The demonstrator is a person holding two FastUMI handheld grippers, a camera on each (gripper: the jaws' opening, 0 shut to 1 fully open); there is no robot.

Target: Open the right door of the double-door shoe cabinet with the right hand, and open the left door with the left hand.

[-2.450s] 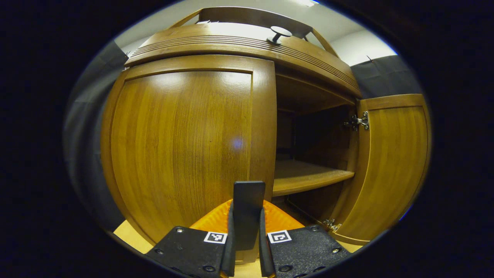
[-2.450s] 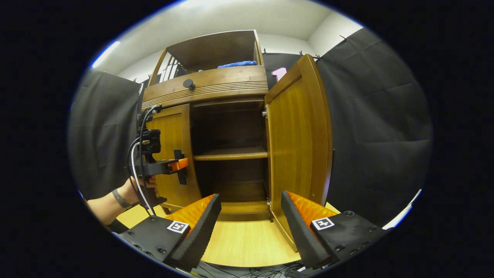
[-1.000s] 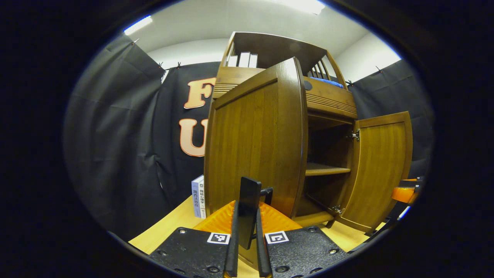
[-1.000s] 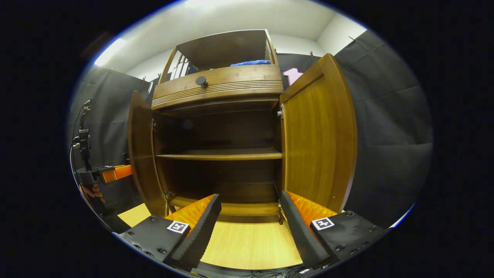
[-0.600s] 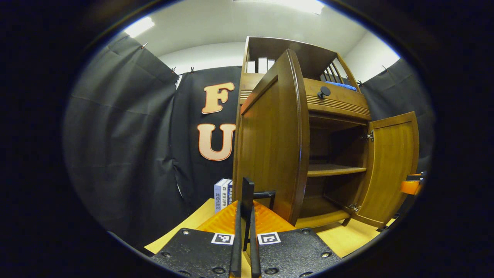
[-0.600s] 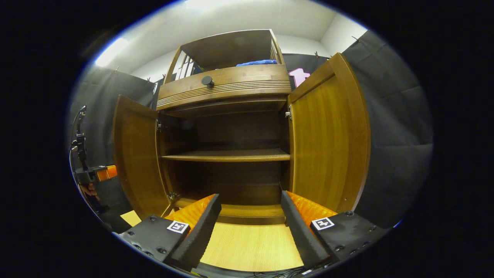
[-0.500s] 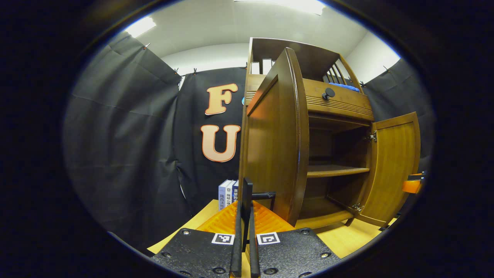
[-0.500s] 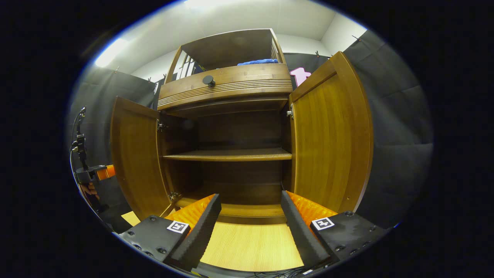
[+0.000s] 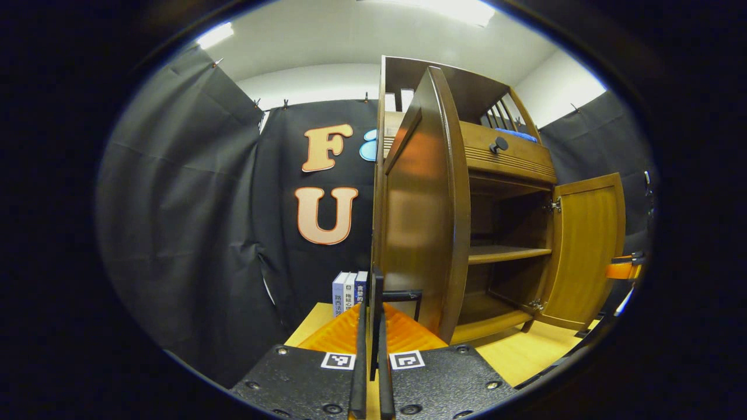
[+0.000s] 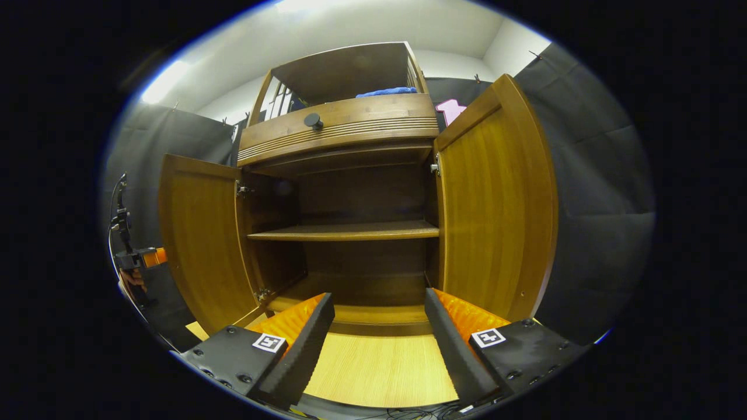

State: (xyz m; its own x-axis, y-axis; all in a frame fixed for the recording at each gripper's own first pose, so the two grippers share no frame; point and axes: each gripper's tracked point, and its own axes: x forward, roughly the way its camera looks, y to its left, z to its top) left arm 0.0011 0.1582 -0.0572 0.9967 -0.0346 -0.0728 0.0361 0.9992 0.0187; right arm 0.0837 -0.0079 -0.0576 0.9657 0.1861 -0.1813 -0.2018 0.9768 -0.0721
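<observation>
Both cabinet point(image 10: 344, 125) doors swung wide: left door point(image 10: 201, 245) at 9 o'clock, right door point(image 10: 496, 204) at 3 in right gripper view. Left gripper point(image 9: 370, 326) pinches the left door's handle point(image 9: 402, 294). Right gripper point(image 10: 378, 332) spread, holds nothing.

Shoe cabinet point(image 10: 344, 131) straight ahead in the right gripper view, left door point(image 10: 198, 245) swung out to the left, right door point(image 10: 493, 204) swung out to the right. Shelf point(image 10: 344, 232) across the inside at mid height. Knob point(image 10: 313, 121) on the drawer front above the doors; cloth point(image 10: 388, 91) on the open top tier. In the left gripper view, books point(image 9: 349, 290) upright on the floor beside the cabinet, behind the left door.
</observation>
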